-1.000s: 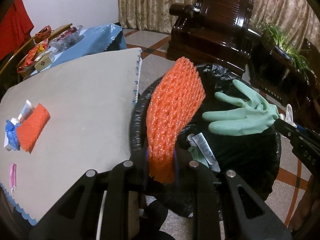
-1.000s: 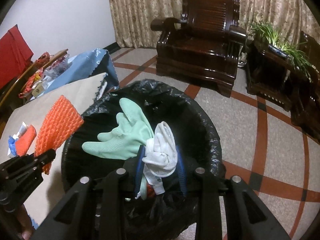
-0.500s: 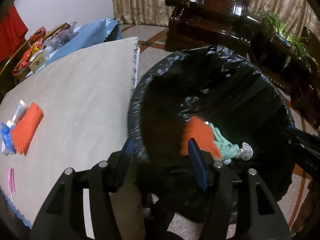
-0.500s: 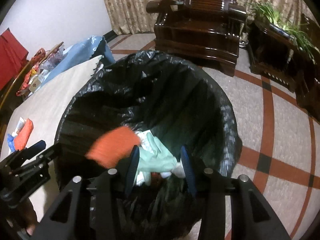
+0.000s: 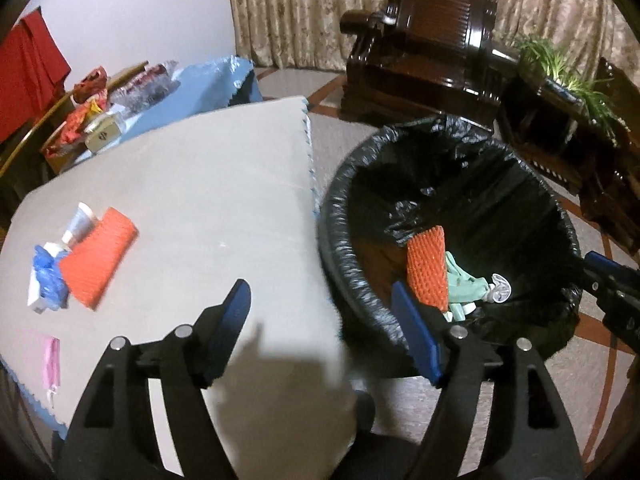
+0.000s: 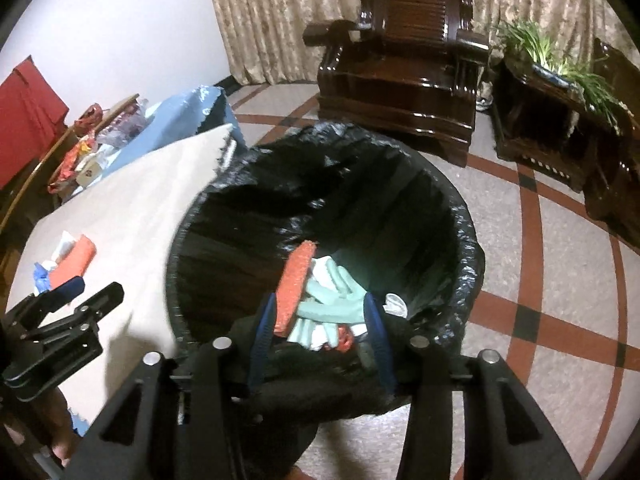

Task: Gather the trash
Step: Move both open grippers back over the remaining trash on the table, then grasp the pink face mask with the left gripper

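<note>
Bin rim between wide-apart, empty left gripper and table's remaining orange net.

We are in a home's living room: a carved dark wooden armchair against patterned curtains, a potted plant on a wooden stand, and a patterned tiled floor.

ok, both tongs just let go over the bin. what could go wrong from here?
1. The orange foam net stands on end against the bin liner; it may sit high and block later drops.
2. The leftover pile, a second orange net over blue scraps and a tube, may come apart in one grab.
3. The pink item near the table edge may get knocked off.
</note>
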`<state>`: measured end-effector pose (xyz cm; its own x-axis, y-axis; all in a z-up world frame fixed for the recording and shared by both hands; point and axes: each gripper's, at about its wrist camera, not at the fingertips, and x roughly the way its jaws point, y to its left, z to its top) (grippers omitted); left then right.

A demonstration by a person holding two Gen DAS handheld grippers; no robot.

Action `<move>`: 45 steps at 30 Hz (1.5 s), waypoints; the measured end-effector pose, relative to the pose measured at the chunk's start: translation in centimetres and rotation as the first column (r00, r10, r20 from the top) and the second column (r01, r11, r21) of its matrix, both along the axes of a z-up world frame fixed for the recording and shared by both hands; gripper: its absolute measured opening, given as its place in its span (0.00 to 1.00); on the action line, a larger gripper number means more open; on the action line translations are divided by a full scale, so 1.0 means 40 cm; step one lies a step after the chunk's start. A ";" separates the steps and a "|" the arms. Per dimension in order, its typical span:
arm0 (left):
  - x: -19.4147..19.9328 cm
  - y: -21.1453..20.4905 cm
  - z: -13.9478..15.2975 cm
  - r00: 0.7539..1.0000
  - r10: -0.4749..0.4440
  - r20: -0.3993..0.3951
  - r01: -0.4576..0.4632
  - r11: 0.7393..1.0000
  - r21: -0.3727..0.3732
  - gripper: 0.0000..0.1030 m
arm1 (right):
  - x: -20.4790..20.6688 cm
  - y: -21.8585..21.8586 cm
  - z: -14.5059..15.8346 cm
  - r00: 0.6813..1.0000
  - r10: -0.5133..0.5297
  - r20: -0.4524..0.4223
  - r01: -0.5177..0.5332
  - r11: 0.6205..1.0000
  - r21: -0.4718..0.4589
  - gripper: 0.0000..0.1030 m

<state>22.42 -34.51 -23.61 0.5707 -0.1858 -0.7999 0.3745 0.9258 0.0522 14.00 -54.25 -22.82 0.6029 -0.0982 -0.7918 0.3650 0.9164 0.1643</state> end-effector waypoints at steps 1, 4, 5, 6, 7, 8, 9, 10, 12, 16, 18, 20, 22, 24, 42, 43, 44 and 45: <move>-0.004 0.015 0.011 1.000 -0.002 0.008 0.002 1.000 -0.001 0.70 | -0.004 0.019 0.012 1.000 0.003 0.008 -0.003 1.000 -0.011 0.46; -0.018 0.074 0.041 0.999 -0.004 0.033 0.004 1.000 -0.007 0.72 | -0.010 0.059 0.031 1.000 0.017 0.024 -0.017 1.000 -0.009 0.47; -0.023 0.103 0.052 0.999 -0.003 0.040 0.004 1.000 -0.008 0.72 | -0.010 0.085 0.038 0.999 0.032 0.026 -0.032 0.999 -0.004 0.47; -0.026 0.119 0.056 0.999 -0.002 0.045 0.002 1.000 -0.008 0.72 | -0.011 0.097 0.041 0.999 0.040 0.029 -0.040 0.999 -0.003 0.47; -0.029 0.139 0.062 0.999 0.001 0.051 -0.001 1.000 -0.007 0.72 | -0.011 0.123 0.049 0.998 0.052 0.036 -0.052 0.999 -0.006 0.47; -0.035 0.166 0.069 0.998 0.004 0.057 -0.003 1.000 -0.007 0.72 | -0.009 0.142 0.053 0.997 0.064 0.038 -0.064 0.998 -0.009 0.47; -0.040 0.188 0.073 0.998 0.008 0.064 -0.007 1.000 -0.003 0.73 | -0.006 0.166 0.059 0.996 0.077 0.041 -0.077 0.997 -0.012 0.47; -0.043 0.212 0.076 0.997 0.013 0.071 -0.013 1.000 0.000 0.73 | -0.005 0.186 0.063 0.995 0.086 0.044 -0.086 0.996 -0.013 0.47; -0.047 0.274 0.083 0.996 0.025 0.081 -0.026 1.000 0.006 0.73 | 0.001 0.237 0.072 0.993 0.107 0.057 -0.107 0.994 -0.003 0.47; -0.051 0.379 0.090 0.994 0.049 0.095 -0.051 0.998 0.021 0.73 | 0.019 0.323 0.086 0.987 0.146 0.073 -0.146 0.989 0.000 0.47; -0.054 0.442 0.090 0.992 0.066 0.103 -0.070 0.997 0.033 0.73 | 0.033 0.376 0.094 0.983 0.167 0.081 -0.167 0.986 -0.002 0.47; -0.053 0.497 0.090 0.991 0.088 0.104 -0.093 0.995 0.038 0.73 | 0.047 0.432 0.105 0.979 0.182 0.091 -0.181 0.983 -0.022 0.47; -0.051 0.554 0.088 0.988 0.117 0.099 -0.121 0.992 0.036 0.73 | 0.063 0.481 0.111 0.976 0.196 0.099 -0.194 0.981 -0.025 0.47; -0.045 0.621 0.086 0.983 0.155 0.098 -0.159 0.987 0.033 0.73 | 0.074 0.520 0.111 0.973 0.205 0.103 -0.203 0.979 -0.029 0.48; -0.019 0.973 0.020 0.954 0.280 0.106 -0.283 0.959 0.020 0.73 | 0.155 0.906 0.037 0.946 0.300 0.120 -0.285 0.950 -0.130 0.48; -0.017 0.980 0.013 0.955 0.278 0.100 -0.281 0.959 0.020 0.73 | 0.159 0.912 0.034 0.947 0.298 0.120 -0.283 0.951 -0.128 0.49; -0.014 0.986 0.006 0.957 0.274 0.095 -0.277 0.961 0.020 0.73 | 0.168 0.924 0.025 0.949 0.294 0.117 -0.279 0.952 -0.124 0.49; -0.011 0.991 -0.004 0.958 0.271 0.091 -0.274 0.962 0.023 0.73 | 0.171 0.928 0.020 0.950 0.291 0.115 -0.277 0.953 -0.123 0.49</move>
<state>21.98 5.14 -23.76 0.6629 0.0132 -0.7486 0.1014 0.9890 0.1073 20.83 -17.14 -22.03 0.7150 0.0148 -0.6989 0.0689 0.9934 0.0916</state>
